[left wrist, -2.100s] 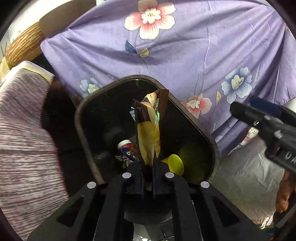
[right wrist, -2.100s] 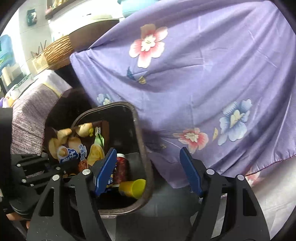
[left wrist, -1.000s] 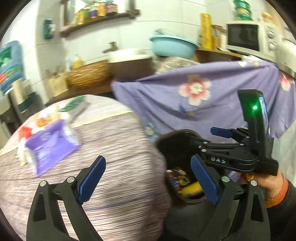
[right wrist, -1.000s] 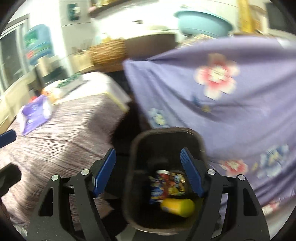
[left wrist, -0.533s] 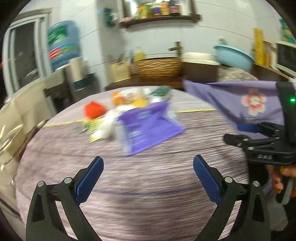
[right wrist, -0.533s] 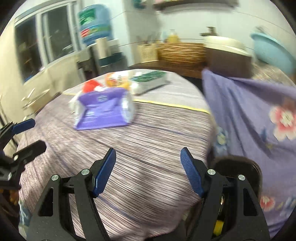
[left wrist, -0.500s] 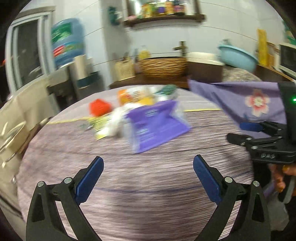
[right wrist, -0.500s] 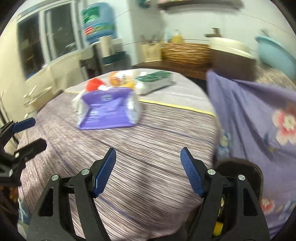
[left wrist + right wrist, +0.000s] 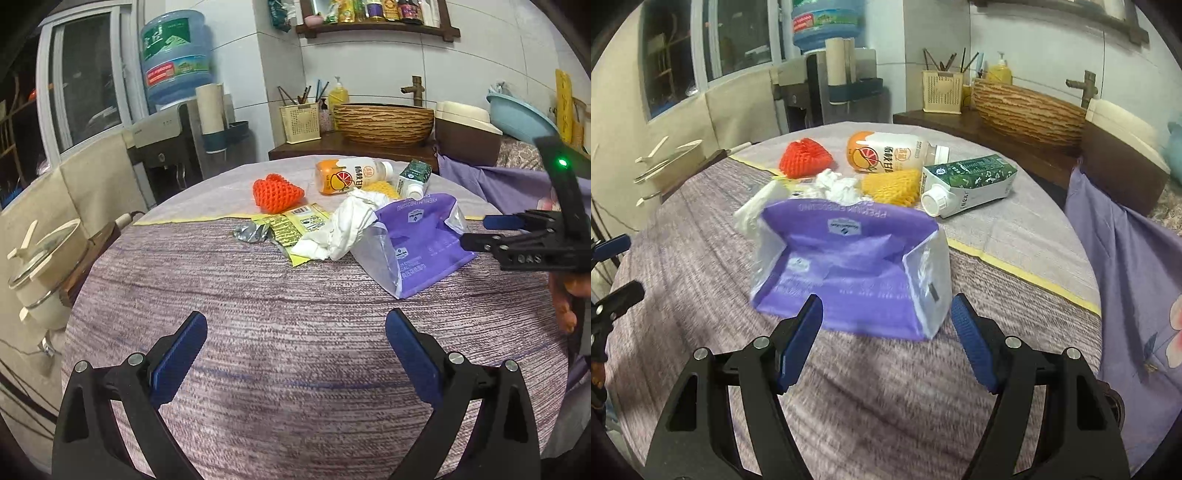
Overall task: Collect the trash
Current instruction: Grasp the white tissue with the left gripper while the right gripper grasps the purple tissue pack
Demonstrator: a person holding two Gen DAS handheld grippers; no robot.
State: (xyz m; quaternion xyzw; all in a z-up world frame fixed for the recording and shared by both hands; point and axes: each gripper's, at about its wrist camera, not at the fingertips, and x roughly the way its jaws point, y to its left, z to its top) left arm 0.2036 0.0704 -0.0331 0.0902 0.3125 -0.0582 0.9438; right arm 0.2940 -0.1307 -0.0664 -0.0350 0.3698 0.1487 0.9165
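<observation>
While both jaws gape empty, right gripper (image 9: pixel 886 328) faces a crumpled purple tissue pack (image 9: pixel 849 273), clear-ended, sagging open; left gripper (image 9: pixel 295 350) hovers over cloth.

Both grippers are black plastic frames with silver screws at the joints. The left gripper (image 9: pixel 293 352) and the right gripper (image 9: pixel 886 336) carry ribbed blue pads on the fingers (image 9: pixel 177 356) — the right one shows white "DAS" lettering and a green light.

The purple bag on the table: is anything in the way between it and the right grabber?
No, nothing visible. The purple bag lies just ahead of the open right gripper, with only bare striped tablecloth between them. The crumpled tissue and green carton sit behind the bag.
</observation>
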